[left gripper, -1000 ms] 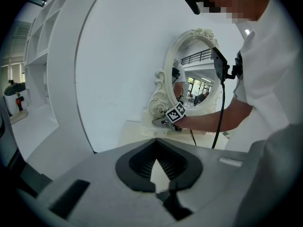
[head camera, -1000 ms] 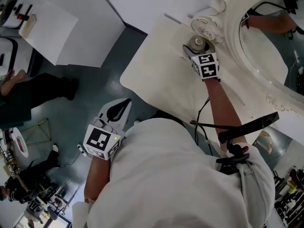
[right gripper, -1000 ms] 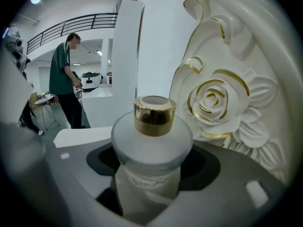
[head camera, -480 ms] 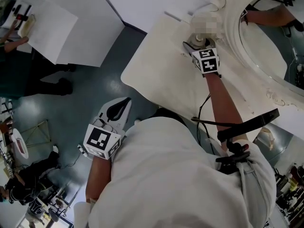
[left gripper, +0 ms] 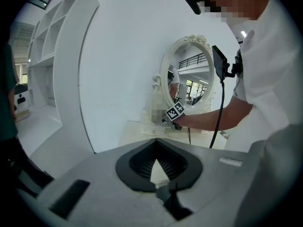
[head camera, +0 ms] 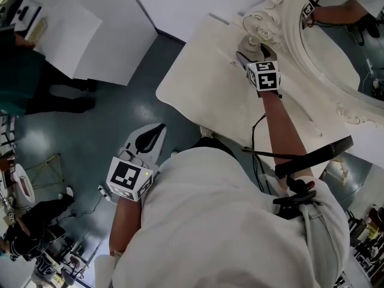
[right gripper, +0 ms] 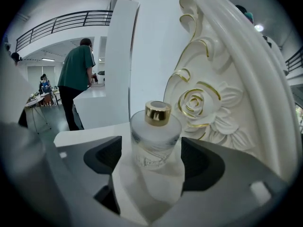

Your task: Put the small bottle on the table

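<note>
The small frosted bottle (right gripper: 155, 136) with a gold cap stands upright on the white table (head camera: 198, 83), close to the carved rose of the mirror frame (right gripper: 203, 103). In the head view the bottle (head camera: 248, 43) shows just past my right gripper (head camera: 252, 50). The right gripper (right gripper: 154, 157) has the bottle between its jaws; the jaws are opening and the dark pads (right gripper: 105, 156) stand off the glass. My left gripper (head camera: 153, 135) hangs low at my left side over the floor, its jaws (left gripper: 155, 143) together with nothing in them.
An ornate white oval mirror (head camera: 300, 59) rises right behind the bottle. A white cabinet (head camera: 72, 35) stands to the left across the dark floor. A person in a green shirt (right gripper: 78, 74) stands by it. A black cable runs along my right arm (head camera: 282, 137).
The right gripper's jaws have spread away from the bottle and the hand has shifted slightly right. The person at the left has moved. My left gripper has stayed put.
</note>
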